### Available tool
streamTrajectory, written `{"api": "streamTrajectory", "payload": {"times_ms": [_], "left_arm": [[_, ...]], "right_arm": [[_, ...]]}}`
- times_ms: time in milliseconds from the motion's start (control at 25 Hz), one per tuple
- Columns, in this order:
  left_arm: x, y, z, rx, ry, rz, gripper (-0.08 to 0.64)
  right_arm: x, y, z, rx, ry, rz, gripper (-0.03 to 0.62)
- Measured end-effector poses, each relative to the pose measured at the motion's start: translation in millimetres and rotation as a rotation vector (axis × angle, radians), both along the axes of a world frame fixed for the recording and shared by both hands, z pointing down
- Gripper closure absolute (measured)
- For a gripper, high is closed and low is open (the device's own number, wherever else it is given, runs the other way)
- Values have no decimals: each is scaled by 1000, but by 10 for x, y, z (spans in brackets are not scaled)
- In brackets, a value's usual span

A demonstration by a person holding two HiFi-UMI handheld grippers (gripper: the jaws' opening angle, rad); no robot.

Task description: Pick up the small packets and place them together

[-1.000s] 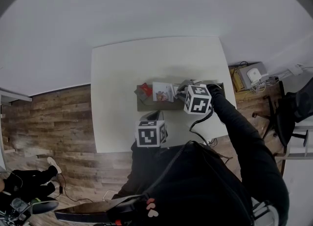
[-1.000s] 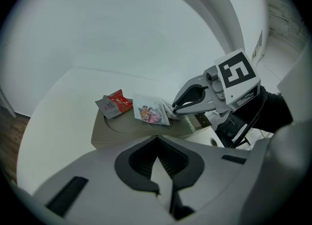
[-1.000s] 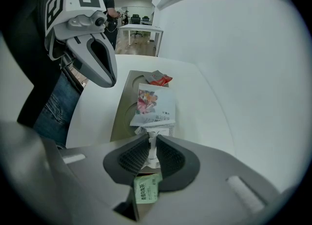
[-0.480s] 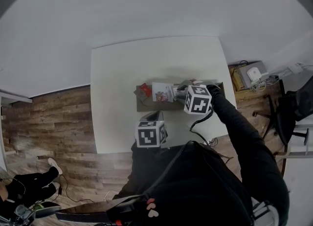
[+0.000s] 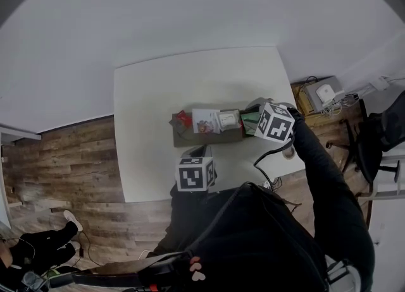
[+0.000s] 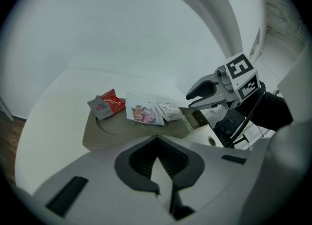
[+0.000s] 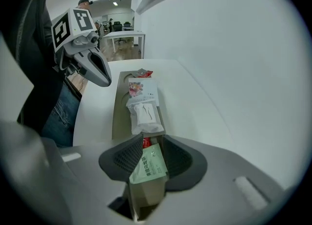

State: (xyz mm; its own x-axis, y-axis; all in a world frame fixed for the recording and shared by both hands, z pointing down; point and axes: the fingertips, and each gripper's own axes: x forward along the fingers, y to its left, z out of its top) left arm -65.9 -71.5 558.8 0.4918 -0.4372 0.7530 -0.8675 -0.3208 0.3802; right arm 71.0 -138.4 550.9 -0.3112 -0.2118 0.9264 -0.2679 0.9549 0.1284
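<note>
Chair [image 5: 370, 148] beside table [image 5: 158, 95] with packets [image 5: 206, 121]

Packets [image 5: 204, 121] lie in a row on the tray [image 5: 209, 139].

A red packet [image 7: 146, 142] peeks out behind the green packet [image 7: 150, 168] — most of it is hidden. The words on the green packet are too small to read.

We were in an office — an open room where desks [image 7: 124, 36] stood under ceiling lights [image 7: 115, 3] beyond our white table [image 5: 190, 88]. A swivel chair [image 5: 370, 148] on wood-plank flooring [image 5: 69, 158] and tangled cables [image 5: 345, 104] beside it said the same.
</note>
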Motion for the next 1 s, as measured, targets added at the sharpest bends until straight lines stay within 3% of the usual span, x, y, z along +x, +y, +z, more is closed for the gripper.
{"api": "streamTrajectory", "payload": {"times_ms": [400, 1000], "left_arm": [[239, -29, -39, 7, -6, 61, 560], [405, -122, 54, -25, -12, 75, 560]], "right_arm": [[532, 218, 319, -97, 57, 92, 468], [447, 315, 807, -267, 90, 30, 468]]}}
